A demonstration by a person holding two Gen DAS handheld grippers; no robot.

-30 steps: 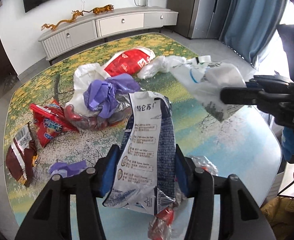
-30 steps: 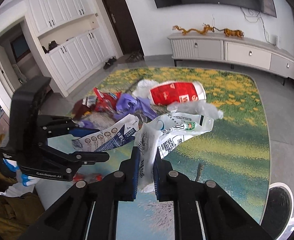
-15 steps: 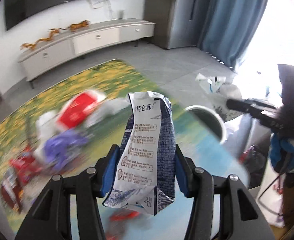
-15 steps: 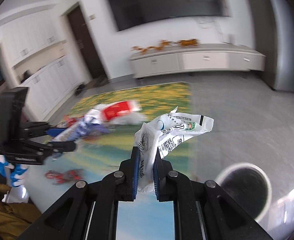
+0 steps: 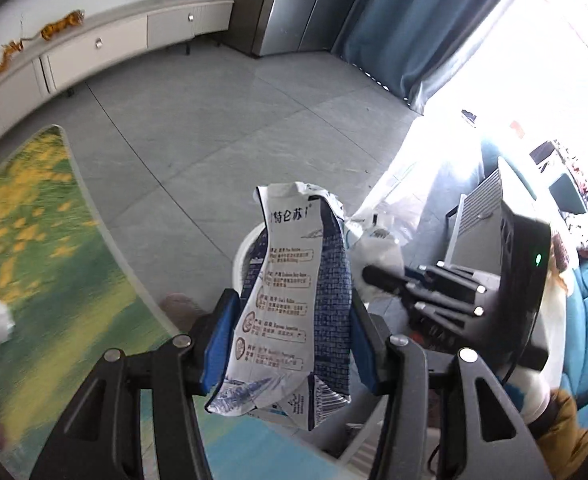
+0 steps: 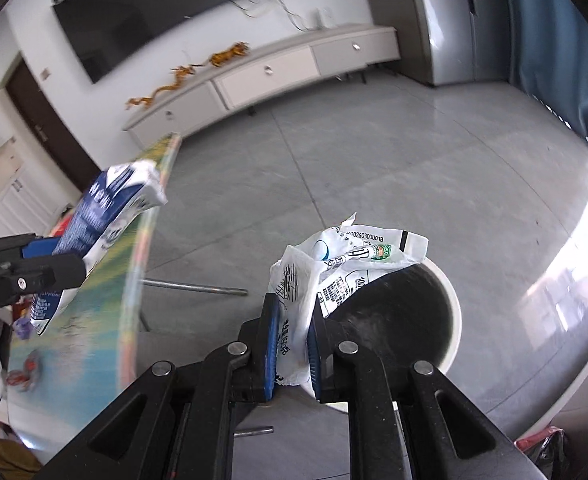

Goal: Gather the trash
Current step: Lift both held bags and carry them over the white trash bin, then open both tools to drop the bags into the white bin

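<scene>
My left gripper (image 5: 290,340) is shut on a flattened blue and white milk carton (image 5: 294,304), held upright past the table's edge. The carton also shows in the right wrist view (image 6: 94,220). My right gripper (image 6: 292,344) is shut on a crumpled white plastic wrapper (image 6: 334,264) and holds it over the near rim of a round white trash bin (image 6: 456,320) with a dark inside. In the left wrist view the bin's rim (image 5: 241,256) shows behind the carton, and the right gripper (image 5: 378,276) with the wrapper (image 5: 378,248) is to the right.
The table (image 5: 46,280) with a green, yellow and blue picture top lies to the left, its edge (image 6: 142,264) close to the bin. Some trash remains on it (image 6: 24,372). Grey tiled floor (image 6: 374,152), a low white cabinet (image 6: 270,76), blue curtains (image 5: 406,28).
Both grippers have swung right, away from the trash pile on the table, carrying carton and wrapper. The bin has come into view and the wrapper is now over it.
</scene>
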